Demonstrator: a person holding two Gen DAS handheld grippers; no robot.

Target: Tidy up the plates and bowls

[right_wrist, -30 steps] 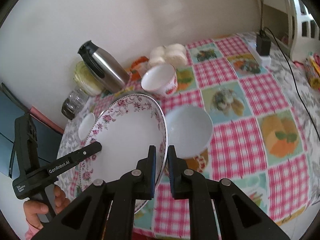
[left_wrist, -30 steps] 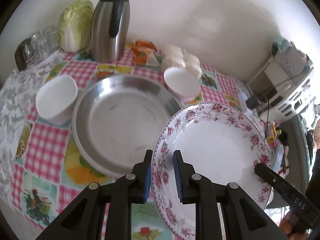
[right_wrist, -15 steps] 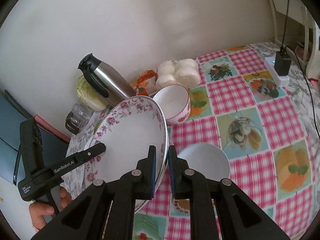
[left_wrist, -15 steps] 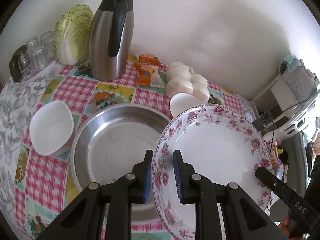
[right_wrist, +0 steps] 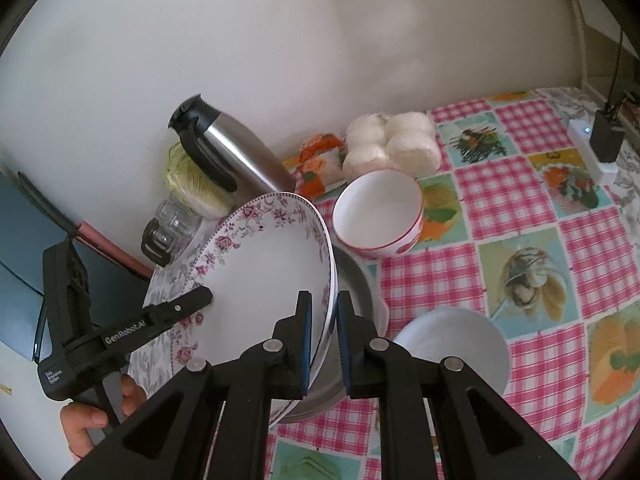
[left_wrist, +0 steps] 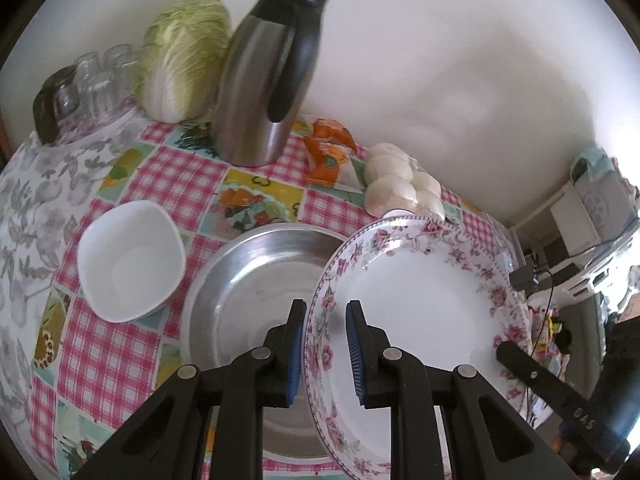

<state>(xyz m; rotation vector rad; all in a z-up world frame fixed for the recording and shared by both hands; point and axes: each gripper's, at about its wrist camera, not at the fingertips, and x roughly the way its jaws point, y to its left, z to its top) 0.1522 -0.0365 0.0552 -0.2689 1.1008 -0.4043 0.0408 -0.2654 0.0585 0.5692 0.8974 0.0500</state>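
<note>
A white plate with a pink floral rim (left_wrist: pixel 420 300) hangs tilted over a round steel dish (left_wrist: pixel 248 280). My left gripper (left_wrist: pixel 325 312) is shut on the plate's left rim, blue pads on either side. On the opposite rim (right_wrist: pixel 280 256) my right gripper (right_wrist: pixel 323 300) is shut too. Each gripper shows in the other's view: the left gripper (right_wrist: pixel 200 296) with a hand below it, and the right gripper (left_wrist: pixel 504 350). A squarish white bowl (left_wrist: pixel 128 260) sits left of the dish. A red-trimmed bowl (right_wrist: pixel 378 212) and a plain white bowl (right_wrist: pixel 452 344) stand to its right.
Along the wall stand a steel thermos jug (left_wrist: pixel 268 80), a cabbage (left_wrist: pixel 184 60), several glasses (left_wrist: pixel 92 80), orange packets (left_wrist: pixel 328 152) and bagged white buns (left_wrist: pixel 400 188). A power strip with a black charger (right_wrist: pixel 600 148) lies at the far right of the checked tablecloth.
Both grippers have carried the floral plate toward the wall; it now hangs over the steel dish. The thermos and buns look nearer, and the plain white bowl has dropped lower in the right view.
</note>
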